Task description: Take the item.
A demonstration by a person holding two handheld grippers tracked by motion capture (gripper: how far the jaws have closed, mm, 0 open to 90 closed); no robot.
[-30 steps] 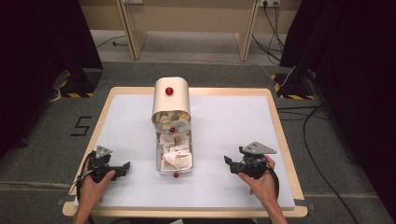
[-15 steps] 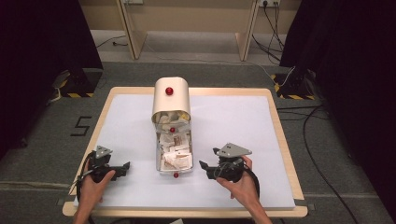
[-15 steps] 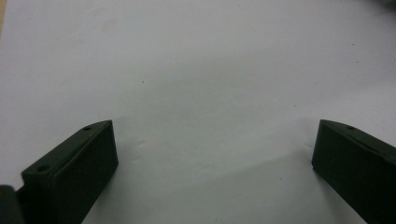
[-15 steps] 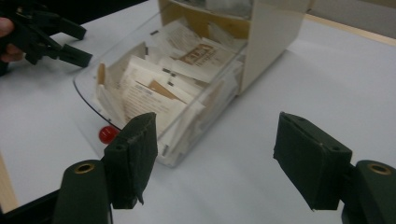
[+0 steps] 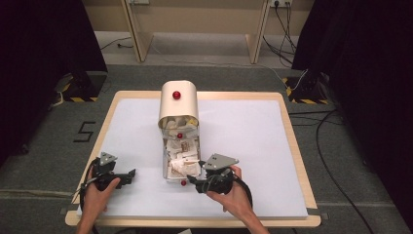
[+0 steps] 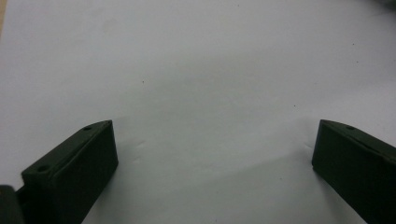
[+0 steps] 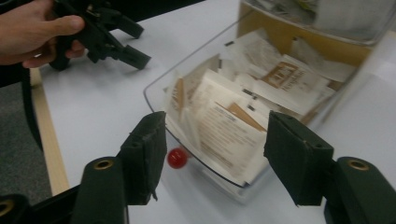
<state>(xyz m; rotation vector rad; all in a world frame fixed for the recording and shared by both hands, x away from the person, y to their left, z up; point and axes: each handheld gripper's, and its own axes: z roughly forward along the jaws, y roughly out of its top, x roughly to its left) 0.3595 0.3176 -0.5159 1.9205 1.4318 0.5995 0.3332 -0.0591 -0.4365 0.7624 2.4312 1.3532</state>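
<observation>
The clear drawer [image 7: 205, 70] is lying pulled out toward the person from under the cream dispenser box [image 5: 178, 101] at the middle of the white table [image 5: 253, 131], and it is brimming with paper sachets [image 7: 233, 121] stacked loosely on edge. It is probably thin, rigid plastic, light but slick, so pinching the wall is likely to slip; the small red knob [image 7: 177, 157] on its near end is looking like the sure place to take hold, and a second red knob [image 5: 176, 95] is sitting on the box's front. The sachets are probably soft, nearly weightless and easily crumpled, best taken singly by an upstanding edge. The right gripper [image 7: 212, 144] is hovering just before the drawer's near end, its jaws standing wide apart and holding nothing, the knob showing between them. Well apart at the table's left near corner, the left gripper [image 5: 117, 176] is resting low over bare surface, its jaws also spread wide and empty.
</observation>
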